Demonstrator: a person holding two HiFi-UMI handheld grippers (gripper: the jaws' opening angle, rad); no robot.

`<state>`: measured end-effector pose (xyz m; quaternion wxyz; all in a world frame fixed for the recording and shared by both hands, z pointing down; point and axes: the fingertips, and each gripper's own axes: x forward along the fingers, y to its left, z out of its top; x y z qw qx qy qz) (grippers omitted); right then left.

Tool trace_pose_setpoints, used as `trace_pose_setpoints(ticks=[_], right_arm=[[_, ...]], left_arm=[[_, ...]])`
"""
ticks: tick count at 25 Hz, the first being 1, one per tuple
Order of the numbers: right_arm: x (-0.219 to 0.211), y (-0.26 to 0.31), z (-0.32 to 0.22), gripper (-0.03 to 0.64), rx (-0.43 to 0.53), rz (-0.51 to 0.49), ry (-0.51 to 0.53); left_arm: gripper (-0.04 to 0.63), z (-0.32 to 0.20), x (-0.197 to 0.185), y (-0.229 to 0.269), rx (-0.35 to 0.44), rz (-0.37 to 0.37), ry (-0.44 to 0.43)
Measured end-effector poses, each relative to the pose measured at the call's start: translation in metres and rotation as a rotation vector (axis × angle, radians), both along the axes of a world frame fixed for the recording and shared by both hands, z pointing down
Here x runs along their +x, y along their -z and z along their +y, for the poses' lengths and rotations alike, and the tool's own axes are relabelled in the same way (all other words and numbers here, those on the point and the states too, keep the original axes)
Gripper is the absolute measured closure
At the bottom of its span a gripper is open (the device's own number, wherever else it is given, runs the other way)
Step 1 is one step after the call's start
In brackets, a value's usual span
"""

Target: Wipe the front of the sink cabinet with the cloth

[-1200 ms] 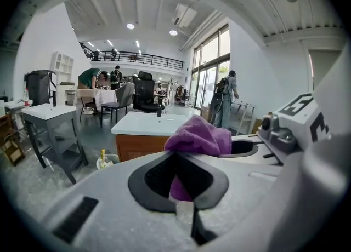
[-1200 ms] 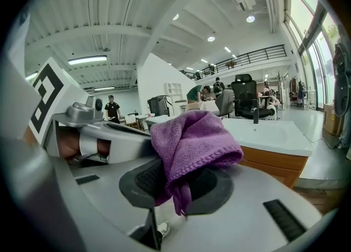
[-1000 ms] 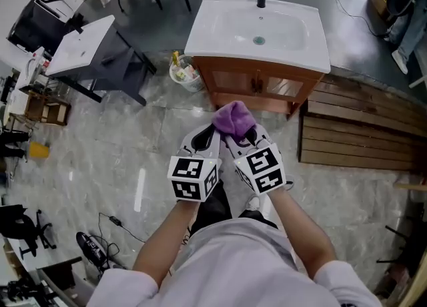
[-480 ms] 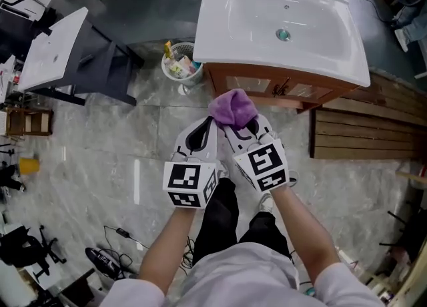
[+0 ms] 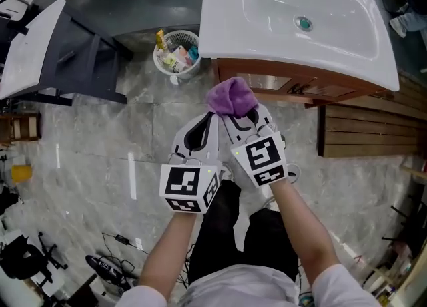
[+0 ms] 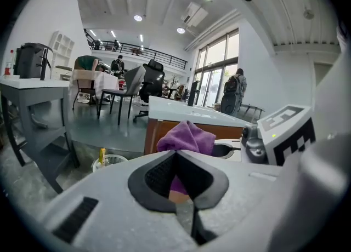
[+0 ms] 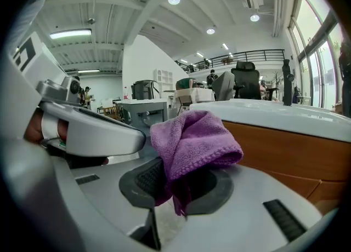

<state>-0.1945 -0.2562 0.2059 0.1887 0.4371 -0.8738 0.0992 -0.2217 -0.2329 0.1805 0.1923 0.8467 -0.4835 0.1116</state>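
The sink cabinet has a white basin [image 5: 233,25] over a brown wooden front [image 5: 267,84], which also shows in the right gripper view [image 7: 285,147] and the left gripper view [image 6: 151,136]. A purple cloth [image 5: 231,97] is bunched just short of that front. My right gripper [image 5: 237,115] is shut on the cloth [image 7: 192,141], which folds over its jaws. My left gripper [image 5: 205,120] sits close beside it on the left, jaws closed together with nothing between them [image 6: 176,155]. The cloth [image 6: 186,138] shows beyond its tips. I cannot tell whether the cloth touches the wood.
A white waste basket [image 5: 175,52] with rubbish stands on the floor left of the cabinet. Wooden slats [image 5: 367,139] lie on the floor to the right. A grey table [image 5: 27,45] stands far left. Cables [image 5: 110,269] trail at lower left. The person's legs are below the grippers.
Both grippers and the cloth have come closer to the cabinet front. The cabinet now fills more of the top of the head view. Neither grip has changed.
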Motion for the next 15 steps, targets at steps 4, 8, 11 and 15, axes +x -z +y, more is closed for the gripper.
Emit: trace_pose_setpoints(ticks=[4, 8, 11, 15], right_arm=[[-0.001, -0.030, -0.015, 0.543, 0.042, 0.009, -0.002], [-0.007, -0.049, -0.030, 0.543, 0.113, 0.026, 0.017], [-0.011, -0.059, -0.037, 0.543, 0.158, 0.028, 0.042], [-0.013, -0.069, -0.038, 0.543, 0.200, 0.031, 0.078]], left_arm=[[0.589, -0.007, -0.007, -0.029, 0.016, 0.010, 0.030], [0.589, -0.011, -0.012, -0.053, 0.028, 0.025, 0.075], [0.589, -0.012, -0.013, -0.068, 0.044, 0.022, 0.106], [0.589, -0.013, -0.010, -0.081, 0.070, 0.034, 0.139]])
